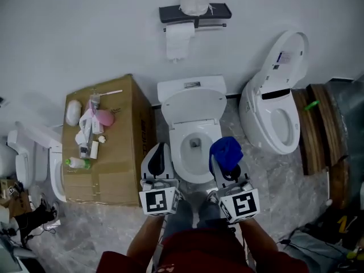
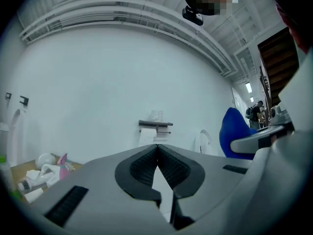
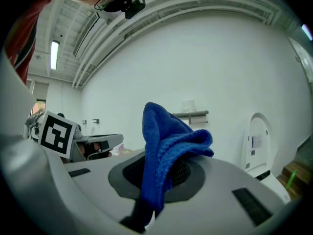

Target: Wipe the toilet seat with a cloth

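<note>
Head view: even, cool, diffuse light; plain white wall (image 1: 85, 33) bright, lower corners dimmer, shadows faint. Both gripper views: strong fisheye bending, black vignetted corners. Long ceiling tube lamp (image 3: 54, 54) glares. Blue knitted cloth (image 3: 166, 146) sharp.

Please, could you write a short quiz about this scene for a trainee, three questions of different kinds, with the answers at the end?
1. Multiple choice: what does the right gripper hold?
A. a blue cloth
B. a roll of paper
C. nothing

2. True or false: the jaws of the left gripper stand wide apart.

3. Fill the gap: in the head view, the cardboard box stands to the ___ of the middle toilet.

Key:
1. A
2. False: the jaws are together, with nothing between them.
3. left
</note>
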